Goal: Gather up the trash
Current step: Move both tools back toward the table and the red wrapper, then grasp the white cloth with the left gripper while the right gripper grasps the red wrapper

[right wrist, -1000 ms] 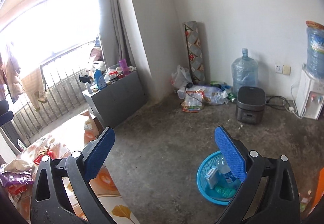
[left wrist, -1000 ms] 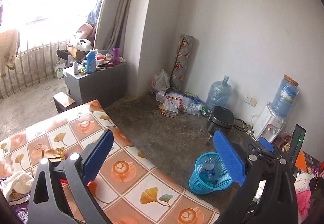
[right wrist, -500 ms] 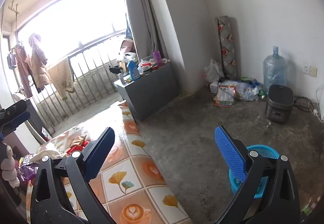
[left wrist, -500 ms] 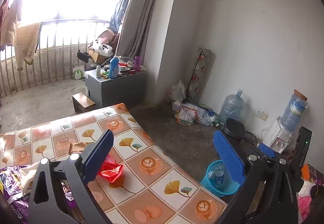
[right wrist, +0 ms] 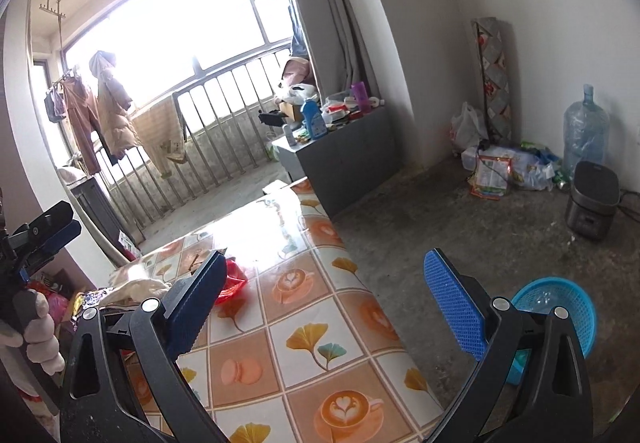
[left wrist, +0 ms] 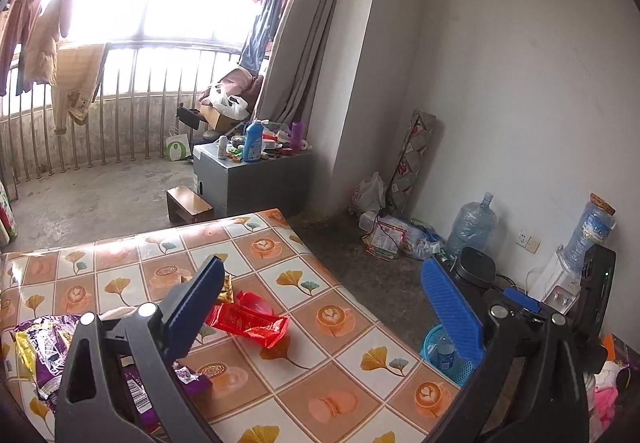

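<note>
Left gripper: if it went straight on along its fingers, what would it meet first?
Probably the tabletop. The open left gripper points down across it, with the red wrapper just left of its line. Depth is unclear.

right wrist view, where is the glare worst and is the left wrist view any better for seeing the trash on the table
Right wrist view: window glare washes out the far end of the table, just beyond the red wrapper. Left wrist view: window blown out too, but the table is evenly lit and the red wrapper reads sharply.
</note>
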A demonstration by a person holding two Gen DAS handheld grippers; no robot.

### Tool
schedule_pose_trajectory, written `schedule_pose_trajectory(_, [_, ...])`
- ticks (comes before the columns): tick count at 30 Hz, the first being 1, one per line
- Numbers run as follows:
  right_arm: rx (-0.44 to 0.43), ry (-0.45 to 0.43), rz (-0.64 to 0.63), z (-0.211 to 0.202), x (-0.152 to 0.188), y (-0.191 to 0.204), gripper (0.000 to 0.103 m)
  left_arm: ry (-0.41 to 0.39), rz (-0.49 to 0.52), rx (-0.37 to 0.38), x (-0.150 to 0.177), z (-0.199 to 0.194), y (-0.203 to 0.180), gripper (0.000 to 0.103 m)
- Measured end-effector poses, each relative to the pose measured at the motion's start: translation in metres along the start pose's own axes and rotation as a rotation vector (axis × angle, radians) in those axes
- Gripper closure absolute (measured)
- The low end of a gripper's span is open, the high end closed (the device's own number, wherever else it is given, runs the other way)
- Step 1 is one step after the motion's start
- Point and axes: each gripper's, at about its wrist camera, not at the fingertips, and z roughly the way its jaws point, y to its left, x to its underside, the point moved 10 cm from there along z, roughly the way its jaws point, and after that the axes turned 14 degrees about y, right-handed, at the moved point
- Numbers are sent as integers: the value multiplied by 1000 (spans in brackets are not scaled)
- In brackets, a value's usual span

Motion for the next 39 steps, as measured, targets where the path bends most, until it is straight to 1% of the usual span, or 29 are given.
schedule_pose_trajectory(13, [-33, 52, -79, 13, 10, 52, 11, -38, -69, -40, 15, -29, 52, 6])
schedule_pose_trajectory(17, [-32, 62, -77, 16, 13, 54, 11, -50, -94, -64, 19, -36, 71, 6])
schedule_pose_trajectory(21, [-57, 83, -46, 23, 14, 53, 13, -63, -150, -100, 27, -48, 99, 6])
schedule_pose_trajectory(26, [-117, 154, -29, 47, 19, 65, 16, -65, -236, -159, 45, -62, 140, 6])
schedule_pose_trajectory(33, [-201, 248, -51, 80, 24, 99, 17, -31, -351, -223, 73, -73, 199, 6])
schedule_pose_trajectory(36, [-221, 282, -68, 93, 28, 112, 18, -15, -381, -220, 78, -74, 214, 8])
schedule_pose_trajectory(39, [-233, 320, -79, 107, 32, 120, 22, 21, -376, -194, 80, -67, 218, 13])
